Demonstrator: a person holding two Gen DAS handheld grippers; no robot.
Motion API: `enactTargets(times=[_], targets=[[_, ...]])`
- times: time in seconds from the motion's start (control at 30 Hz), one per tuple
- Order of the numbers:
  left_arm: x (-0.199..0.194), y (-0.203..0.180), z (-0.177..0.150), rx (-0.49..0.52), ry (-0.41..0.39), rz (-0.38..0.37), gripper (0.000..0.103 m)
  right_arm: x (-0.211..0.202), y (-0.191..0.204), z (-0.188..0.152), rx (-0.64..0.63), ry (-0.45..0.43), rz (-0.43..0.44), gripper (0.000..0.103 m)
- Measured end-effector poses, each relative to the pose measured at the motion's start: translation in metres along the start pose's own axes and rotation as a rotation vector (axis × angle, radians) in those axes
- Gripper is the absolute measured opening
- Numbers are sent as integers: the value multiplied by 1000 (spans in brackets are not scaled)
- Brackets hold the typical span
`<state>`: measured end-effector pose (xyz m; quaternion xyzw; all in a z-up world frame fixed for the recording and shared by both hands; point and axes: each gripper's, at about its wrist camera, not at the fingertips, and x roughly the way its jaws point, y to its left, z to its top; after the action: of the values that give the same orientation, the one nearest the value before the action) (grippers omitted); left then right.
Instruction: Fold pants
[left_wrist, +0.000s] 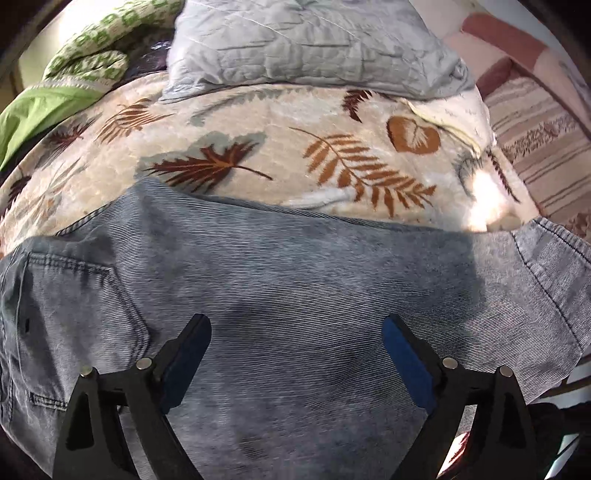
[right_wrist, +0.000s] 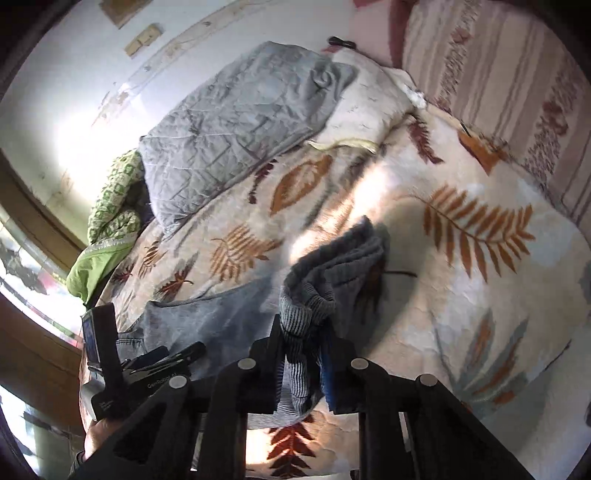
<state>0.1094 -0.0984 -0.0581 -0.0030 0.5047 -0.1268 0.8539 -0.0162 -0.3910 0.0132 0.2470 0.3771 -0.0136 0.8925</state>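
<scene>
Grey-blue denim pants (left_wrist: 280, 295) lie spread across a leaf-patterned blanket (left_wrist: 258, 129) on a bed, a back pocket showing at the left. My left gripper (left_wrist: 297, 332) hovers just above the middle of the pants, its blue-padded fingers (left_wrist: 402, 347) wide apart with nothing between them. In the right wrist view, my right gripper (right_wrist: 310, 354) is shut on a bunched end of the pants (right_wrist: 332, 266), which is lifted off the blanket (right_wrist: 461, 295) and hangs in folds. The left gripper's body (right_wrist: 147, 369) appears at the lower left of that view, over the rest of the denim.
A grey quilted pillow (left_wrist: 303, 44) lies at the head of the bed, with a green patterned cloth (left_wrist: 88, 59) to its left. A pink striped cover (left_wrist: 535, 140) sits to the right. A white wall (right_wrist: 92, 74) stands behind the bed.
</scene>
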Motion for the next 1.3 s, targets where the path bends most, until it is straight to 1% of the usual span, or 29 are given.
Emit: enactTargets(times=[0.1, 0.13, 0.2, 0.3, 0.37, 0.4, 0.43, 0.47, 0.5, 0.53, 0.57, 0.6, 0.63, 0.67, 0.77, 0.83, 0.87, 0.9, 0.93, 0.97, 1.0, 1.03, 1.1, 1.2, 1.3], targets=[[-34, 48, -10, -86, -70, -2, 94, -1, 67, -3, -137, -29, 56, 18], [-45, 65, -15, -117, -93, -4, 94, 1, 89, -7, -179, -30, 81, 18], [-61, 99, -26, -177, -117, 16, 94, 13, 130, -23, -256, -10, 131, 18], [-81, 138, -43, -249, -149, 56, 94, 43, 177, -62, -348, 55, 190, 18], [-89, 156, -53, -277, -157, 75, 94, 73, 192, -91, -372, 116, 202, 18], [-91, 162, -57, -287, -159, 81, 94, 92, 196, -105, -379, 167, 215, 21], [-93, 166, -59, -293, -157, 83, 94, 112, 197, -120, -386, 227, 223, 21], [-95, 169, -60, -298, -155, 84, 94, 126, 196, -133, -396, 276, 214, 23], [-96, 169, -60, -298, -154, 81, 94, 129, 192, -142, -403, 264, 227, 24], [-98, 169, -58, -296, -155, 72, 94, 122, 189, -143, -411, 213, 252, 25], [-99, 166, -56, -297, -157, 61, 94, 118, 185, -141, -404, 219, 281, 36], [-100, 163, -53, -300, -158, 45, 94, 114, 181, -137, -378, 239, 313, 58], [-100, 159, -50, -303, -155, 19, 94, 107, 174, -134, -347, 238, 343, 68], [-101, 155, -48, -305, -150, -19, 94, 98, 168, -130, -323, 221, 360, 73], [-100, 135, -43, -313, -125, -139, 94, 72, 141, -115, -220, 151, 422, 73], [-94, 122, -44, -332, -84, -224, 94, 66, 115, -104, -122, 109, 427, 74], [-90, 116, -45, -348, -59, -277, 94, 68, 104, -100, -73, 109, 437, 74], [-86, 111, -47, -368, -30, -337, 94, 76, 91, -96, -13, 133, 454, 74], [-82, 106, -50, -395, -1, -394, 94, 86, 79, -95, 50, 175, 474, 74], [-78, 102, -53, -425, 26, -438, 94, 96, 68, -96, 103, 222, 489, 74], [-75, 97, -57, -451, 53, -471, 94, 105, 58, -100, 149, 248, 499, 74], [-72, 93, -60, -473, 76, -490, 94, 109, 49, -103, 187, 249, 530, 74], [-68, 86, -64, -505, 97, -500, 94, 111, 41, -103, 239, 242, 581, 74], [-66, 79, -66, -555, 104, -512, 94, 113, 38, -100, 251, 244, 616, 74], [-65, 72, -62, -561, 105, -506, 94, 116, 32, -103, 287, 254, 651, 74]])
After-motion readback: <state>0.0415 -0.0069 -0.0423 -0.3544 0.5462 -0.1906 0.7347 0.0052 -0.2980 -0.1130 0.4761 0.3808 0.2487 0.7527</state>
